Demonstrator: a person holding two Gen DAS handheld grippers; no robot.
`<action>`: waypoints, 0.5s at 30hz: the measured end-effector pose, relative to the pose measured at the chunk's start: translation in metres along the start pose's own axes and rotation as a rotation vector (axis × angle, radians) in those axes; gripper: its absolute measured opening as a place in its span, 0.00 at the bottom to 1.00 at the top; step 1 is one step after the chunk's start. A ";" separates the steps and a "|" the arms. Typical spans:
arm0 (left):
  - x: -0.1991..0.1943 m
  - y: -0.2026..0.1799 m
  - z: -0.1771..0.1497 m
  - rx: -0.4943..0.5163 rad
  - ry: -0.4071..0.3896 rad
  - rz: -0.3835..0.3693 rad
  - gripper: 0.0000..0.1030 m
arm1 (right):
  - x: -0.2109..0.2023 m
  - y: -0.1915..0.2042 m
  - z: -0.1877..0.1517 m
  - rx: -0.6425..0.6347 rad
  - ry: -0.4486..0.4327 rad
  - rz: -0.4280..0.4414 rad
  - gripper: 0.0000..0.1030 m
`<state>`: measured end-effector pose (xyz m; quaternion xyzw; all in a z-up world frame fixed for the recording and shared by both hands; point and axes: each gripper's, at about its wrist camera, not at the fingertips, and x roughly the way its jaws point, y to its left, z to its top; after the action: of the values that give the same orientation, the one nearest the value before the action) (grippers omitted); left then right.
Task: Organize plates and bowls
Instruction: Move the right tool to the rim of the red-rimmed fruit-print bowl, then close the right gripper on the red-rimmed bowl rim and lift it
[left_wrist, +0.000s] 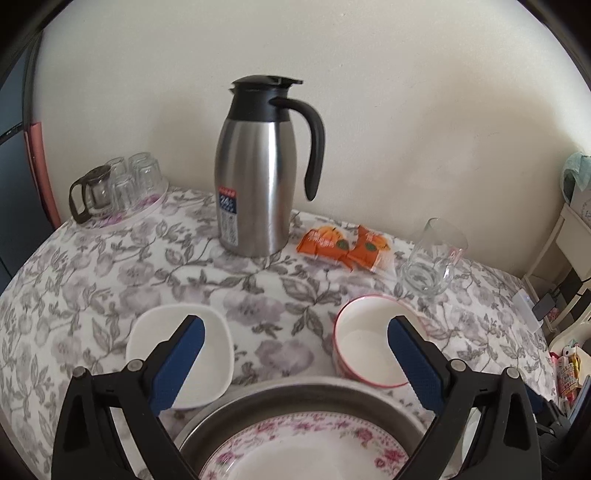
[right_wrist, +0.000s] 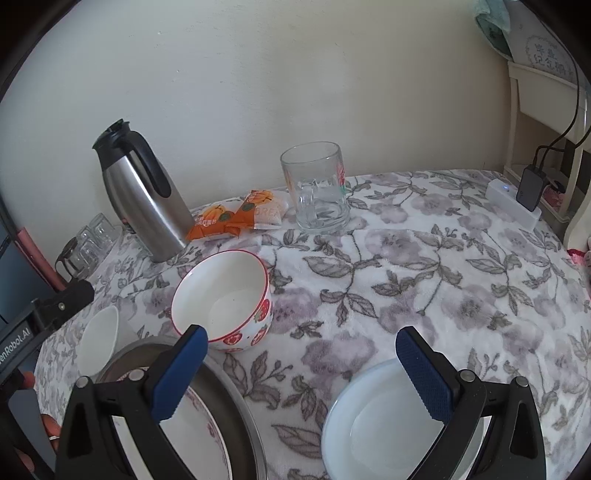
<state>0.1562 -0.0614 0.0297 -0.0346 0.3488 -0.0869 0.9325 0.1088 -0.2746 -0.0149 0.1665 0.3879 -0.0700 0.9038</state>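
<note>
2 low, close wrist views toward the wall, sharing flask (left_wrist: 255, 173), red-rimmed bowl (right_wrist: 225, 299), perhaps more.

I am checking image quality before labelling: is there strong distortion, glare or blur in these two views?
Left wrist view: heavy fisheye bending, dark corners; the steel jug is sharp with soft reflections, and the floral plate is cut by the lower edge. Right wrist view: same bending; the glass mug is clear, light even, shadows faint.

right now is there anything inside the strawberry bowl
No, the strawberry bowl stands upright on the floral tablecloth and its white inside shows bare to the bottom.
</note>
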 end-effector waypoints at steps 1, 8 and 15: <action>0.001 -0.002 0.003 0.000 -0.007 -0.009 0.97 | 0.002 -0.001 0.002 0.006 0.007 0.004 1.00; 0.024 -0.010 0.016 0.006 0.041 -0.084 0.97 | 0.021 -0.014 0.011 0.104 0.042 0.038 1.00; 0.057 -0.016 0.010 0.011 0.173 -0.143 0.96 | 0.043 -0.008 0.014 0.121 0.080 0.090 0.98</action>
<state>0.2027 -0.0879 0.0024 -0.0467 0.4242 -0.1580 0.8904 0.1464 -0.2871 -0.0389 0.2406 0.4110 -0.0461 0.8781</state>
